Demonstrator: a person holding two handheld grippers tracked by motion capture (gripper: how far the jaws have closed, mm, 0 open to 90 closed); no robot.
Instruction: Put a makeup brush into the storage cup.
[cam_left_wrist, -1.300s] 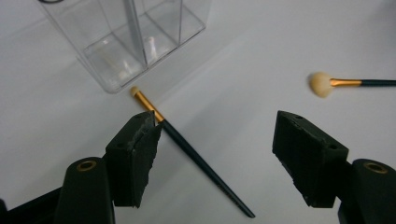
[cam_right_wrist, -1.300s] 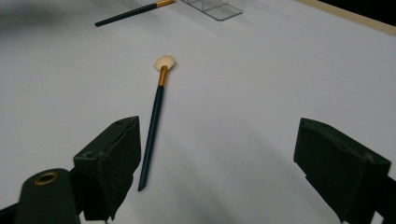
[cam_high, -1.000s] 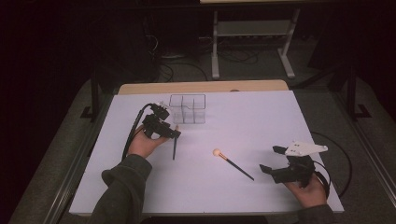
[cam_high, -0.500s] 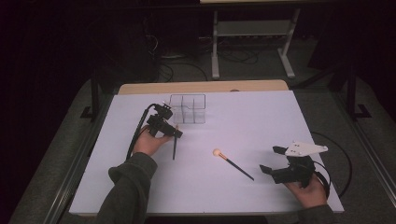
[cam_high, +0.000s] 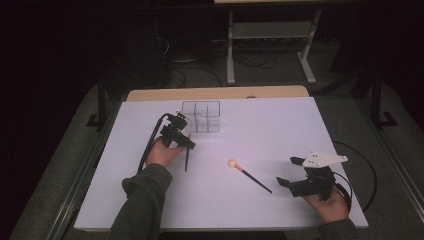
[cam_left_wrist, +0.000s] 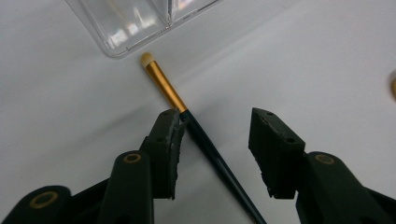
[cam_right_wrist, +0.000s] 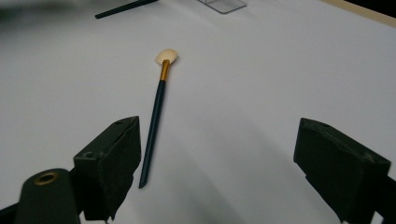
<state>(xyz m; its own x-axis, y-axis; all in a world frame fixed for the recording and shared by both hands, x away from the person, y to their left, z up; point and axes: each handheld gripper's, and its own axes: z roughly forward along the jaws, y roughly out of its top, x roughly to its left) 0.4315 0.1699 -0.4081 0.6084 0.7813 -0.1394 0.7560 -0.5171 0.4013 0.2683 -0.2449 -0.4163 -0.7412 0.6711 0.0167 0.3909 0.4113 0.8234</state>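
No readable writing anywhere. Clear plastic divided organiser box (cam_high: 201, 116) on white table (cam_high: 280, 125): compartments look bare. My left hand-held gripper (cam_left_wrist: 215, 135) lower than a second ago, jaws just been closing, astride thin dark-handled brush with gold ferrule (cam_left_wrist: 173, 93); one pad touching handle, other apart, not clamped. Brush tip just beside box. My right hand-held gripper (cam_right_wrist: 217, 163) spread wide, unmoved; fan-tipped dark brush (cam_right_wrist: 159, 107) lying ahead.

Brush (cam_left_wrist: 201, 135) dark teal, gold ferrule; organizer (cam_high: 201, 116) clear; table (cam_high: 280, 130) white.

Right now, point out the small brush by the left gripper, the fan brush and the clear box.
small brush (cam_left_wrist: 164, 84), left gripper view, gold collar.
fan brush (cam_right_wrist: 154, 123), right gripper view, dark handle.
clear box (cam_high: 201, 116), high view, middle divider.
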